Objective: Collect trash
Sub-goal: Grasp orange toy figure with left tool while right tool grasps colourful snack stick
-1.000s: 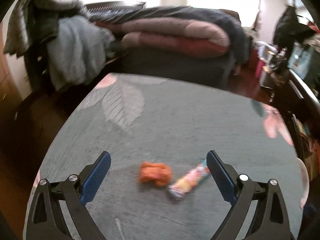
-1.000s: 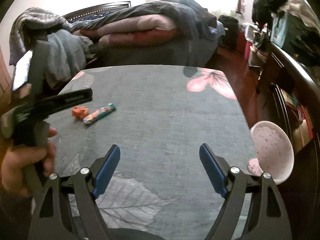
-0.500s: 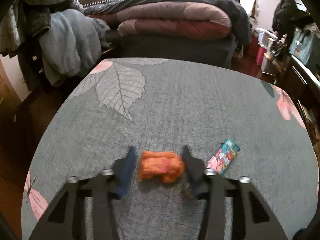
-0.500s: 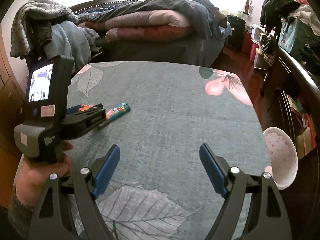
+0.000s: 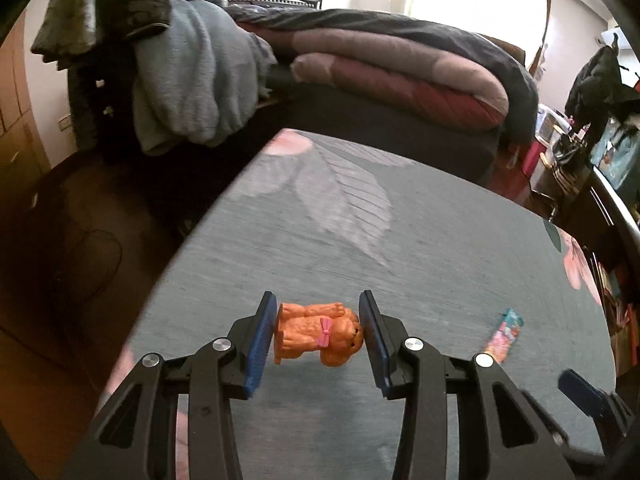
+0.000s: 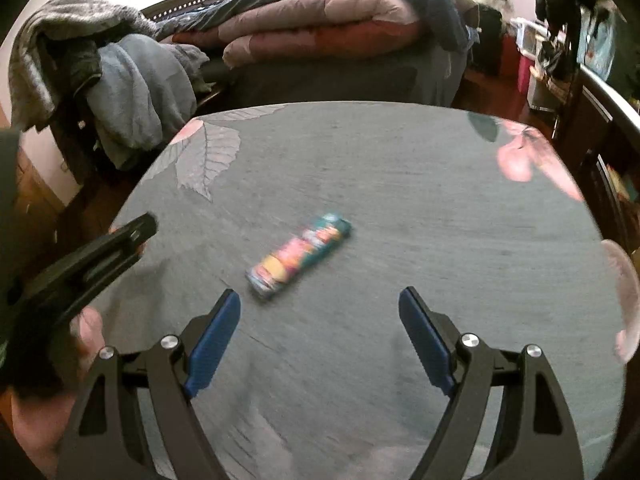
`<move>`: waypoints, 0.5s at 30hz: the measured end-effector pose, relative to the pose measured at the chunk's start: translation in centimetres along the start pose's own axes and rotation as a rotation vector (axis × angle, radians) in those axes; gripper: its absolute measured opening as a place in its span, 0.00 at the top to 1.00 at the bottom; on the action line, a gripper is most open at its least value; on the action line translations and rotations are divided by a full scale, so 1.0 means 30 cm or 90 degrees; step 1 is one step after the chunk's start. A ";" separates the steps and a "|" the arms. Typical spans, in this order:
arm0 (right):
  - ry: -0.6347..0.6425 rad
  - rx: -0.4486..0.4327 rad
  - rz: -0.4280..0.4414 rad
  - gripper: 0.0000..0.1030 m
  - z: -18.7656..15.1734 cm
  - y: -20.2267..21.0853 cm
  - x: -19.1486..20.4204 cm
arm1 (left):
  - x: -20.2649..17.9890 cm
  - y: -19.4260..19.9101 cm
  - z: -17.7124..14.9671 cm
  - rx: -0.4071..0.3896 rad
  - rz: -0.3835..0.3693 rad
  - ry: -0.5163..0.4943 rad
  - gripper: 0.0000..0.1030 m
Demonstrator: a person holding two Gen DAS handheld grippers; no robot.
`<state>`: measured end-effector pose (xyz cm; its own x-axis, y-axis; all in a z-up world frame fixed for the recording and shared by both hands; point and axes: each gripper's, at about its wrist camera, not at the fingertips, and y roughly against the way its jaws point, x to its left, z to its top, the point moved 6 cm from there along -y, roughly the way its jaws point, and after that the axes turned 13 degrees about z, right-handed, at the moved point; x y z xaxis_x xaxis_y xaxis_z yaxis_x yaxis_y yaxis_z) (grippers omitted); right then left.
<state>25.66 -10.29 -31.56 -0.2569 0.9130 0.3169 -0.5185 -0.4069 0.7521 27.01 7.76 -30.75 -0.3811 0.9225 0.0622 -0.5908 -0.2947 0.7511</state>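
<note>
My left gripper point(image 5: 319, 330) is shut on an orange toy dog point(image 5: 318, 332) with a pink bow and holds it a little above the grey-green tabletop point(image 5: 440, 248). A colourful candy wrapper point(image 5: 505, 333) lies on the table to its right. In the right wrist view the same wrapper point(image 6: 298, 255) lies just ahead of my right gripper point(image 6: 320, 326), which is open and empty above the table. The left gripper's body point(image 6: 86, 264) and the hand that holds it show at the left edge of that view.
A pink bowl point(image 6: 624, 300) sits at the table's right edge. A bed with folded quilts point(image 6: 320, 28) stands behind the table. Clothes hang over a chair point(image 5: 172, 72) at the back left. Dark furniture with clutter point(image 5: 592, 160) lines the right side.
My left gripper closed on the orange toy dog and lifted it to the left. My right gripper moved forward and left, close to the wrapper.
</note>
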 end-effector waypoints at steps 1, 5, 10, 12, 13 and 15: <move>-0.010 0.000 -0.001 0.20 0.004 -0.022 0.008 | 0.018 -0.001 0.005 -0.002 0.001 0.001 0.58; -0.038 0.002 -0.032 0.20 0.018 -0.092 0.027 | 0.072 -0.001 0.019 -0.008 -0.004 0.010 0.58; -0.034 0.002 -0.078 0.19 0.037 -0.146 0.047 | 0.103 0.000 0.028 -0.013 -0.016 0.013 0.58; -0.014 0.007 -0.099 0.22 0.042 -0.163 0.060 | 0.108 -0.001 0.031 -0.014 -0.019 0.016 0.58; -0.005 0.008 -0.107 0.24 0.043 -0.169 0.065 | 0.111 -0.003 0.032 -0.013 -0.021 0.017 0.58; 0.003 0.005 -0.102 0.34 0.044 -0.168 0.073 | 0.115 -0.004 0.033 -0.012 -0.022 0.019 0.58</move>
<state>28.79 -6.20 -33.89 -0.1750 0.9661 0.1900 -0.5463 -0.2558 0.7975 26.47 11.23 -29.96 -0.3808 0.9245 0.0164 -0.6176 -0.2675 0.7396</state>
